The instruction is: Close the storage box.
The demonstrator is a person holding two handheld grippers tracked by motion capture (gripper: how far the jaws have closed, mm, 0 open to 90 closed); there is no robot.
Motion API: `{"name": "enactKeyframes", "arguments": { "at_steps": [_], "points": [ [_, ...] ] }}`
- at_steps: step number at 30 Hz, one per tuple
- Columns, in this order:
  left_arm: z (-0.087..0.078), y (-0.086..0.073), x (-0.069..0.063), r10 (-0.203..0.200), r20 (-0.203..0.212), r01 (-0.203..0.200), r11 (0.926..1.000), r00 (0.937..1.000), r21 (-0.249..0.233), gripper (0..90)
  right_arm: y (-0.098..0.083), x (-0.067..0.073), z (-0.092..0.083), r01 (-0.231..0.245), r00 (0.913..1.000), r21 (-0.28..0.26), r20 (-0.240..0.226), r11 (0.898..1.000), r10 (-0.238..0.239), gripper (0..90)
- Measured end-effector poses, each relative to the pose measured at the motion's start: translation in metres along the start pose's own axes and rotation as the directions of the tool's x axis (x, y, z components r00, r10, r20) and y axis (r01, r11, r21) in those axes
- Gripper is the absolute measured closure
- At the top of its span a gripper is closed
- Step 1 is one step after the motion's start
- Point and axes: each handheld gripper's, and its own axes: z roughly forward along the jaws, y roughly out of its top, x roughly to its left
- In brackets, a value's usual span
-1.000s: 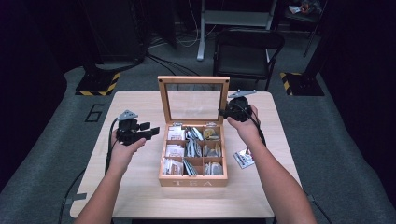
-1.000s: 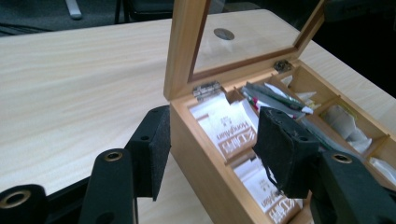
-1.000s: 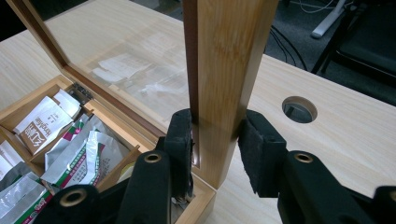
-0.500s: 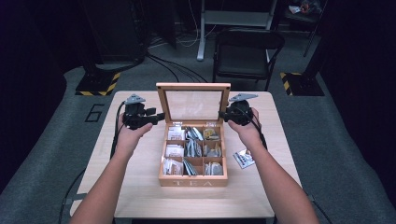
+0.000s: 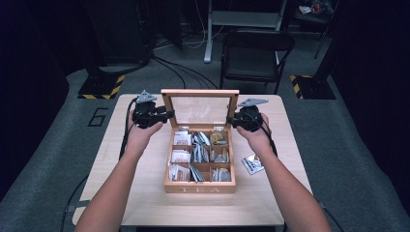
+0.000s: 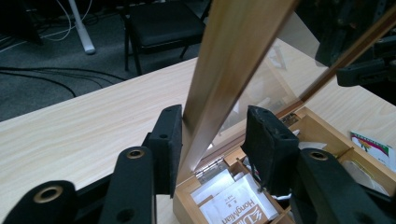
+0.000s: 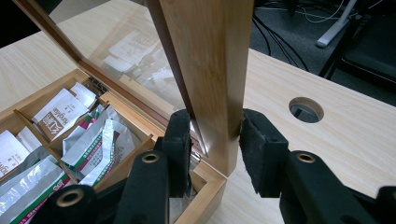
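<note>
Your lid (image 5: 200, 110) stands upright at the far edge of the tea box (image 5: 199, 186), which sits mid-tabletop (image 5: 121, 193). Its side rails run vertically, one between each pair of jaws. Your left gripper (image 6: 215, 140) has just been closing; one pad touches the rail, the other stands off. Your right gripper (image 7: 215, 144) clamps its rail. One box, nine compartments, one loose packet (image 5: 253, 164).

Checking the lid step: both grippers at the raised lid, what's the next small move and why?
Probably finish closing the left gripper on the lid. Its jaws have just been closing, yet a gap shows beside the right-hand pad, only the other pad meeting the frame. The right gripper already clamps its side post, both pads on the wood. With both gripped, the lid can swing evenly over the box.
</note>
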Motion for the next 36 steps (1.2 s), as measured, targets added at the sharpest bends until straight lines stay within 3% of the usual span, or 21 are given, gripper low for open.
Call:
{"name": "enactKeyframes", "arguments": {
  "at_steps": [3, 7, 10, 13, 19, 28, 33, 36],
  "points": [
    [0.001, 0.002, -0.001, 0.006, -0.003, -0.006, 1.0, 1.0, 0.005, 58.2, -0.001, 0.001, 0.0, -0.006, 1.0, 0.0, -0.002, 1.0, 0.006, 63.6],
    [0.001, 0.004, -0.003, 0.039, -0.025, -0.039, 0.9992, 0.9989, 0.011, 60.8, -0.001, 0.0, -0.001, 0.011, 0.9999, -0.003, -0.002, 1.0, -0.011, 63.5],
    [0.0, 0.004, -0.005, 0.061, -0.036, -0.061, 0.998, 0.9975, 0.016, 63.2, -0.002, 0.0, -0.001, -0.002, 1.0, -0.002, -0.008, 1.0, 0.002, 61.6],
    [-0.001, 0.003, -0.005, 0.062, -0.036, -0.062, 0.998, 0.9974, 0.014, 63.3, -0.004, 0.001, -0.002, -0.015, 0.9997, 0.013, -0.019, 1.0, 0.015, 55.6],
    [-0.003, 0.0, -0.007, 0.065, -0.027, -0.065, 0.9978, 0.9975, 0.016, 63.2, 0.0, 0.007, -0.016, 0.011, 0.9999, -0.003, 0.0, 1.0, -0.011, 50.5],
    [-0.007, -0.003, -0.008, 0.056, -0.016, -0.056, 0.9983, 0.9983, 0.019, 62.5, 0.01, 0.017, -0.041, 0.032, 0.999, -0.049, 0.034, 0.998, -0.03, 49.9],
    [-0.008, -0.005, -0.009, 0.052, -0.013, -0.052, 0.9985, 0.9986, 0.015, 62.3, 0.014, 0.021, -0.05, 0.033, 0.9991, -0.065, 0.028, 0.997, -0.031, 51.0],
    [-0.008, -0.006, -0.009, 0.053, -0.011, -0.053, 0.9985, 0.9985, 0.016, 62.2, 0.018, 0.025, -0.056, 0.068, 0.9971, -0.07, 0.037, 0.995, -0.066, 52.9]
  ]
}}
